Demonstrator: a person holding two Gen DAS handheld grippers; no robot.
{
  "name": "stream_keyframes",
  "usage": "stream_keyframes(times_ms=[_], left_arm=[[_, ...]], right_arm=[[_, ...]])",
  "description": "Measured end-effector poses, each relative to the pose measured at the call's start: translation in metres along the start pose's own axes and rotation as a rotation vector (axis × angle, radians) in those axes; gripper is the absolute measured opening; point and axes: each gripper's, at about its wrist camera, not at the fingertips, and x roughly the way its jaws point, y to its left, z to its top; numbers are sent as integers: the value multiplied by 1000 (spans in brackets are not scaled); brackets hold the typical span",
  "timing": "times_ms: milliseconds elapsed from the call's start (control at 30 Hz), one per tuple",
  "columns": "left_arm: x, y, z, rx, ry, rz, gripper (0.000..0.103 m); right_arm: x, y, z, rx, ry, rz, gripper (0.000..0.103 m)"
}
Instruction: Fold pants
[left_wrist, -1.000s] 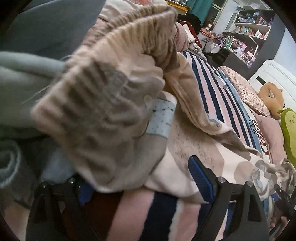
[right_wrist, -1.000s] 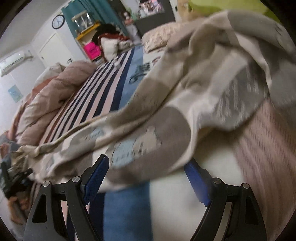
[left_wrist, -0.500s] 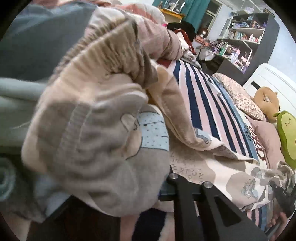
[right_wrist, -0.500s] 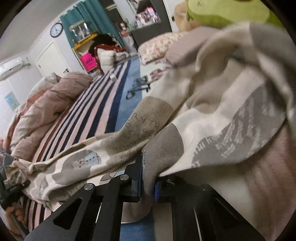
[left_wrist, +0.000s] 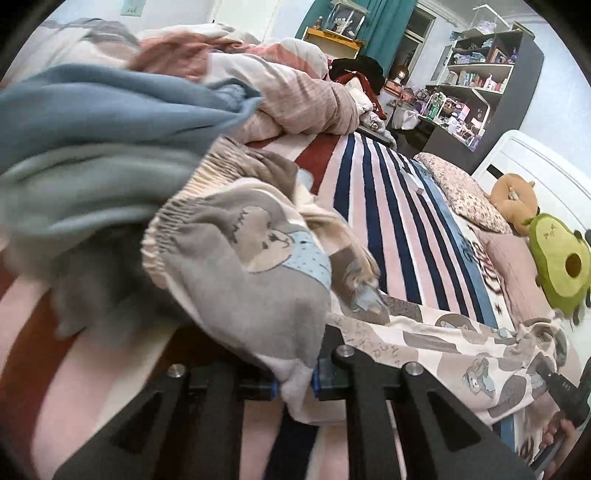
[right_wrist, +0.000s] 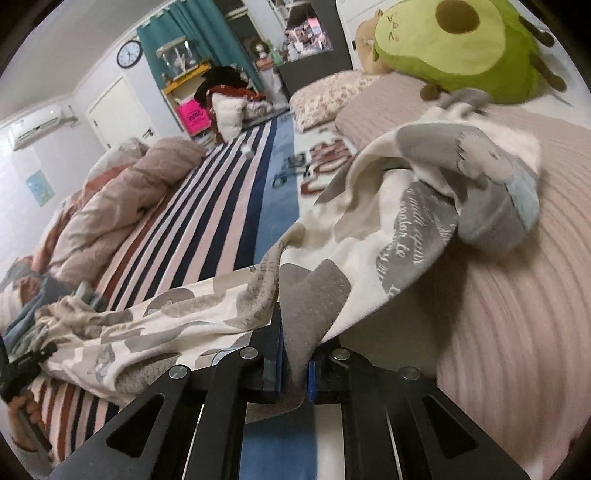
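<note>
The pants (left_wrist: 258, 266) are cream and grey with cartoon bears and lie stretched across a striped bed. My left gripper (left_wrist: 293, 384) is shut on the elastic waistband end, which bunches up in front of the camera. My right gripper (right_wrist: 294, 363) is shut on the leg end of the pants (right_wrist: 369, 236), near a pink pillow. The cloth runs between the two grippers across the sheet. The other gripper shows at the far edge of each view.
The striped bedsheet (left_wrist: 388, 206) spreads under the pants. A blue-grey garment (left_wrist: 92, 122) and a pink duvet (left_wrist: 295, 96) pile at the left. An avocado plush (right_wrist: 454, 40) and pillows (right_wrist: 325, 96) lie at the headboard end. Shelves (left_wrist: 476, 81) stand behind.
Both grippers were open a second ago and have closed on the pants. The waistband bunch has dropped lower in the left view, and the leg end has pulled away from the right camera.
</note>
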Motion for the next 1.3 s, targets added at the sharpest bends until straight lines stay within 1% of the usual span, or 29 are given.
stream_keyframes(times_ms=[167, 267, 400, 467, 500, 533, 567, 600, 633, 667, 733, 767, 800, 867, 900, 933, 967, 1000, 1033, 1100, 1133, 1200, 1233, 1267, 1300], left_arm=[[-48, 38, -45, -18, 30, 21, 10], [-59, 58, -70, -35, 66, 10, 10], [-64, 78, -91, -69, 103, -45, 10], [-63, 79, -95, -40, 119, -48, 12], [-62, 76, -95, -10, 136, -39, 14], [-63, 73, -94, 12, 141, -31, 22], [-65, 72, -93, 20, 137, -25, 28], [-71, 72, -92, 28, 115, -18, 44], [-76, 73, -90, 30, 99, -16, 56], [-83, 73, -88, 31, 78, -15, 58], [-88, 71, -81, 43, 64, 10, 58], [-93, 68, -79, 56, 49, 49, 58], [-94, 67, -75, 62, 38, 65, 58], [-99, 65, -71, 66, 15, 87, 58], [-100, 64, -70, 64, 7, 97, 60], [-101, 62, -68, 61, -6, 118, 66], [-103, 60, -67, 64, -24, 146, 69], [-106, 60, -65, 68, -41, 155, 73], [-107, 58, -65, 65, -51, 142, 74], [-104, 55, -63, 41, -46, 104, 74], [-100, 52, -62, 45, -41, 105, 74], [-89, 41, -62, 69, -29, 124, 74], [-84, 36, -63, 75, -19, 120, 74], [-82, 33, -63, 77, -14, 111, 74], [-77, 29, -63, 77, -10, 96, 74]], right_arm=[[-27, 3, -48, 11, 89, 22, 3], [-39, 2, -80, 49, 141, 24, 3], [-57, -1, -104, 80, 141, -25, 3], [-68, 1, -109, 84, 129, -50, 3], [-71, 4, -109, 76, 123, -66, 5], [-75, 8, -108, 69, 119, -79, 7], [-79, 11, -106, 65, 115, -89, 7], [-81, 13, -103, 55, 112, -94, 7], [-85, 15, -100, 39, 108, -102, 16], [-88, 16, -96, 29, 96, -108, 35], [-100, 17, -87, 0, 39, -149, 52], [-103, 18, -82, -29, 19, -180, 52], [-105, 17, -77, -64, 4, -219, 53], [-106, 11, -63, -107, -20, -290, 62], [-105, 6, -58, -116, -27, -310, 64], [-104, -1, -51, -131, -34, -331, 69], [-102, -6, -45, -145, -36, -348, 72], [-99, -11, -39, -160, -39, -365, 72], [-95, -17, -33, -176, -43, -380, 72], [-87, -26, -24, -215, -34, -393, 72], [-83, -30, -22, -224, -29, -389, 72], [-74, -39, -17, -239, -14, -341, 71], [-68, -40, -15, -242, -7, -324, 60], [-64, -41, -13, -248, 2, -311, 36], [-59, -41, -11, -264, 14, -308, 22]])
